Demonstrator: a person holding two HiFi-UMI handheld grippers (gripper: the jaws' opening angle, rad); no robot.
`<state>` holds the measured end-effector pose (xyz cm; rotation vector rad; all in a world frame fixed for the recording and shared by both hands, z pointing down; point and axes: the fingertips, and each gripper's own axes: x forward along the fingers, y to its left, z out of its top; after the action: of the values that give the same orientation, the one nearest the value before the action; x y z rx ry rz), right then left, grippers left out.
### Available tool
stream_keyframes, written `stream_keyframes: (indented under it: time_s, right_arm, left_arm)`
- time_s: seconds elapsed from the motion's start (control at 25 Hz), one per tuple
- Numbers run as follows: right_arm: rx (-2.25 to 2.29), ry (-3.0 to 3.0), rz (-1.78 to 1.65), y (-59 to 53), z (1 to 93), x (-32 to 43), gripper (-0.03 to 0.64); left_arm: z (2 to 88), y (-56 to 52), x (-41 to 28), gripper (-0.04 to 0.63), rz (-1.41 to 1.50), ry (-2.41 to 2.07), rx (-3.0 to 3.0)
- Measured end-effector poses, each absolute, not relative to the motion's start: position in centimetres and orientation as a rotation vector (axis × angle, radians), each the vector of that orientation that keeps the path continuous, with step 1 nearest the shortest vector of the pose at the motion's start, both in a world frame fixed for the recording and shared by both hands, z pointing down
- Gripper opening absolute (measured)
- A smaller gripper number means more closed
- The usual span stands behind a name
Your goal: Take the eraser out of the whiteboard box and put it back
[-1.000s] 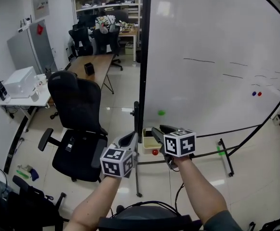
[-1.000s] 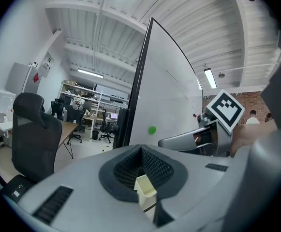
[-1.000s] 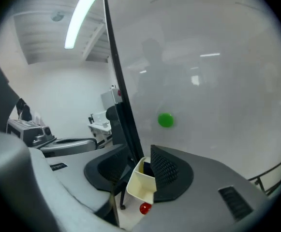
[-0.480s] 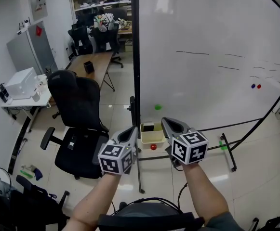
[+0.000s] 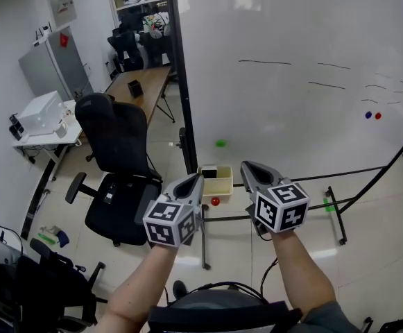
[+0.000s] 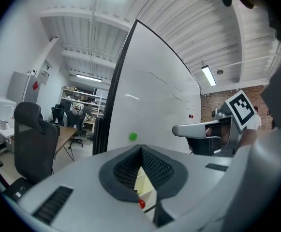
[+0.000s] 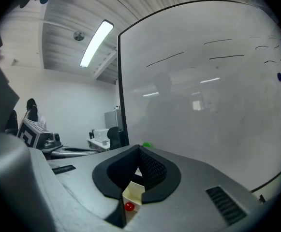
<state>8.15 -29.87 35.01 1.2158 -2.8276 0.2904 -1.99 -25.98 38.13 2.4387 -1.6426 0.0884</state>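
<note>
Your left hand-held gripper (image 5: pixel 191 184) and right hand-held gripper (image 5: pixel 251 170) are both closed tight on nothing and sit side by side, not touching. The black eraser (image 5: pixel 210 173) lies in the cream box (image 5: pixel 223 184) at 12 o'clock, just past the tips, at the whiteboard's (image 5: pixel 291 103) lower left corner beside its black edge. A red magnet (image 5: pixel 215 201) sits just below the box. The chair (image 5: pixel 116 151) crowds 9 o'clock. Floor opens toward 3 o'clock, up to the stand leg (image 5: pixel 336 217). The marker strokes are unreadable.
</note>
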Motion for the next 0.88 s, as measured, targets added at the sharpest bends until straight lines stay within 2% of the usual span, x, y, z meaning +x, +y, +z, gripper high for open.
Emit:
stream_keyframes:
  time_s: [0.32,0.88]
  right_arm:
    - [1.137,-2.861,0.286,-28.4,34.6,11.0,0.023]
    - [1.24,-2.831,0.298,-21.2,32.9,8.7,0.023]
  left_arm:
    - [37.9,-24.6,1.0,0.034,0.088,-1.678,2.413]
    - [36.4,-18.2,-2.5,0.032,0.055,-1.594,2.449]
